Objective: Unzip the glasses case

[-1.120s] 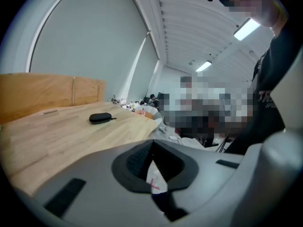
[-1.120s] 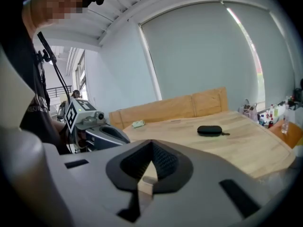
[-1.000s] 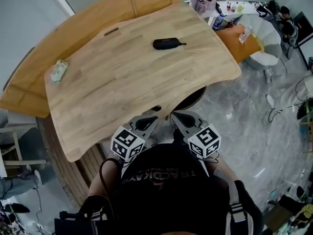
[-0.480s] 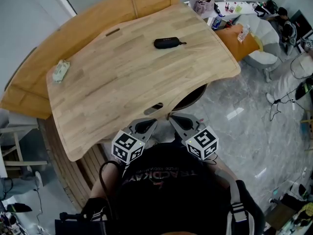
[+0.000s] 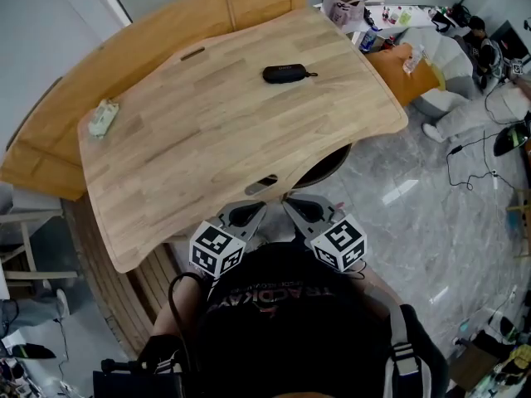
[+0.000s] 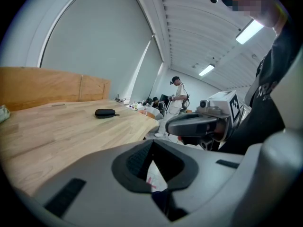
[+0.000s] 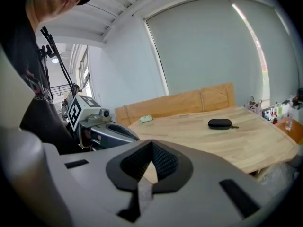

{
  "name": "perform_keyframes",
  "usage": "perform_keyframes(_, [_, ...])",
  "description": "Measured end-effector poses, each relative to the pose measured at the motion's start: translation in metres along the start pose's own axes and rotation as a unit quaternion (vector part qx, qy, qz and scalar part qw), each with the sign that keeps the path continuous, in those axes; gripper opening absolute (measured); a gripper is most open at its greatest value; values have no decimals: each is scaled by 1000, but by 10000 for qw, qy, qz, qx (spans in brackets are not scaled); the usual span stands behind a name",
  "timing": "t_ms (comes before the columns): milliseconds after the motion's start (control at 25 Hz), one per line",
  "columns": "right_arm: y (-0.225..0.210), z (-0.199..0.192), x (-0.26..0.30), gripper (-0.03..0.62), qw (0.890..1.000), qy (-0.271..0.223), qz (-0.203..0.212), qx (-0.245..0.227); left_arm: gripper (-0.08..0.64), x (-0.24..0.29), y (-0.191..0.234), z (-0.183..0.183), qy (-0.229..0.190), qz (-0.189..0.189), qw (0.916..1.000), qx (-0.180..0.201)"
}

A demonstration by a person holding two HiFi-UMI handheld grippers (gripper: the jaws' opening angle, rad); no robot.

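The black zipped glasses case (image 5: 284, 74) lies on the far side of the light wooden table (image 5: 207, 139), its pull tab pointing right. It also shows small in the left gripper view as the case (image 6: 105, 112) and in the right gripper view as the case (image 7: 219, 123). Both grippers hover side by side at the table's near edge, close to my chest and far from the case. My left gripper (image 5: 260, 205) is shut with nothing in it, jaws together (image 6: 152, 148). My right gripper (image 5: 289, 201) is shut and empty too (image 7: 151, 148).
A small green-and-white packet (image 5: 101, 118) lies at the table's left edge. A darker wooden bench (image 5: 166, 23) wraps the table's far side. An orange side table (image 5: 406, 69) with bottles stands at the right. A round stool (image 5: 325, 167) sits under the table's near edge.
The right gripper has edged slightly left toward the left one. The left gripper and the case have stayed put. A person in the far right background has moved.
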State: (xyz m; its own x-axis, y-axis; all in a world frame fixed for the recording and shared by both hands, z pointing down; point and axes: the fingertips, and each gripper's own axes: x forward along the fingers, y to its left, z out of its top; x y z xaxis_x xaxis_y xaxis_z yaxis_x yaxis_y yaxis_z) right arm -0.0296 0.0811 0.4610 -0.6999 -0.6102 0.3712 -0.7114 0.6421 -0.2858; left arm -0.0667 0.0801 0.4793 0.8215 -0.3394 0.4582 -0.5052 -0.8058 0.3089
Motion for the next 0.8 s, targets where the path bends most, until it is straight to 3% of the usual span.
perform_keyframes(800, [2, 2, 3, 14, 9999, 82, 102, -72, 12, -1, -1, 2, -28, 1, 10000, -39])
